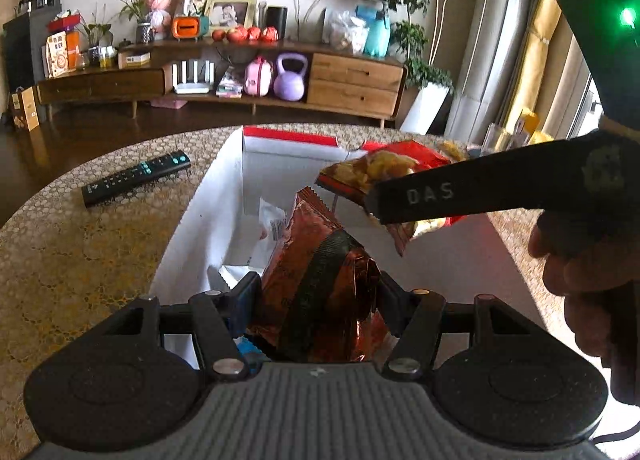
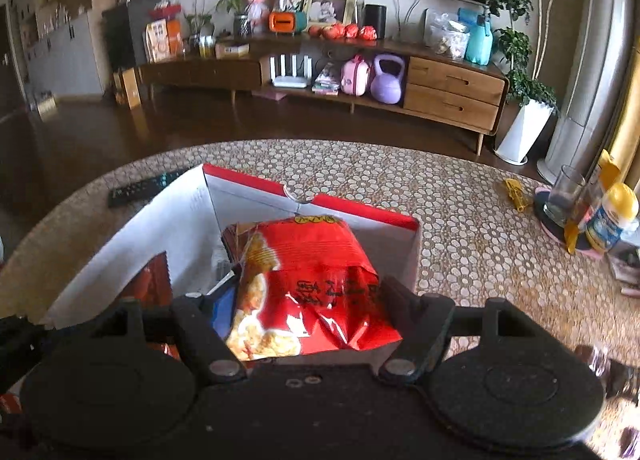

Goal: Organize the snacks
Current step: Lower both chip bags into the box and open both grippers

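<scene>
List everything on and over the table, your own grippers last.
dark foil snack bag: 1, copper-brown with dark band, over the box, in left gripper
red chip bag: 1, red with yellow chips, over the box, in right gripper
box: 1, white with red rim, open, on table
white packets: at least 1, inside box
remote: 1, black, left of box
table: 1, beige pebble pattern
glass: 1, clear, far right
left gripper: shut on foil bag
right gripper: shut on chip bag

left tool [image 1: 318, 292]: black, silver screws | right tool [image 2: 316, 292]: black, "DAS" marking
</scene>
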`<act>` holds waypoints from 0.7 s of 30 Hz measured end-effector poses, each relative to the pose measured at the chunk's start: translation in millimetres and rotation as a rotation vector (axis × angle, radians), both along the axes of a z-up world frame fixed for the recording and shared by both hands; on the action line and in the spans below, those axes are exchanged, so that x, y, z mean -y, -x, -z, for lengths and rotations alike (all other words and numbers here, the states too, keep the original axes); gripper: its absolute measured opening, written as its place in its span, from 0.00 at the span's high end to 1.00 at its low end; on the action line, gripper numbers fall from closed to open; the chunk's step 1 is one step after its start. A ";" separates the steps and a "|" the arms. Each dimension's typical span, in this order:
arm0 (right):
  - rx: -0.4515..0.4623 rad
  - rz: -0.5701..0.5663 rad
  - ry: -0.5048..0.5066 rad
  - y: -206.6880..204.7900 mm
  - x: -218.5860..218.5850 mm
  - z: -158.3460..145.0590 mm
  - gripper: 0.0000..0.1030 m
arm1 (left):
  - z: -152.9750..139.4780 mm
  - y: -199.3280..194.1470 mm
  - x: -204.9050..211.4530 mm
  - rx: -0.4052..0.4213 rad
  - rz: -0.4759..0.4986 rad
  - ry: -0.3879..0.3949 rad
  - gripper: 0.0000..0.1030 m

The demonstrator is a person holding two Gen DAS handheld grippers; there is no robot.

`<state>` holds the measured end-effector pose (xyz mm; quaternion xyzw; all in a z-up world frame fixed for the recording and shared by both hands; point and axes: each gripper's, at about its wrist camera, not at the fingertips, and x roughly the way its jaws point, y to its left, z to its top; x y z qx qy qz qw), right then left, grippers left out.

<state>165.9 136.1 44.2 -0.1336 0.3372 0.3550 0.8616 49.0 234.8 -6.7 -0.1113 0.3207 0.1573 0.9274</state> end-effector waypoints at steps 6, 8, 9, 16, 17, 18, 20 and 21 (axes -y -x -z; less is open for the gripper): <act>0.058 -0.050 0.074 9.6 -16.8 11.4 0.29 | 3.7 -5.1 1.7 -0.029 0.007 -0.004 0.41; 0.056 -0.056 0.099 7.4 -24.5 15.6 0.29 | 3.9 -4.8 2.0 -0.034 0.006 -0.005 0.41; 0.039 -0.059 0.106 5.7 -27.2 18.1 0.29 | 4.1 -4.8 1.3 -0.036 0.005 -0.005 0.41; -0.003 -0.023 0.141 -6.1 -30.9 24.3 0.21 | 2.3 -3.3 2.2 -0.031 0.004 -0.010 0.41; 0.000 -0.018 0.130 -4.9 -27.5 22.3 0.20 | 2.1 -4.1 2.6 -0.033 0.006 -0.011 0.41; 0.002 -0.013 0.121 -6.2 -23.4 19.4 0.18 | 2.2 -3.9 3.3 -0.032 0.006 -0.012 0.41; 0.013 -0.003 0.095 -4.0 -15.7 12.4 0.17 | 2.2 -4.3 4.3 -0.035 0.004 -0.015 0.41; 0.015 -0.005 0.077 -2.9 -11.0 8.3 0.17 | 2.4 -4.2 5.8 -0.036 0.006 -0.017 0.41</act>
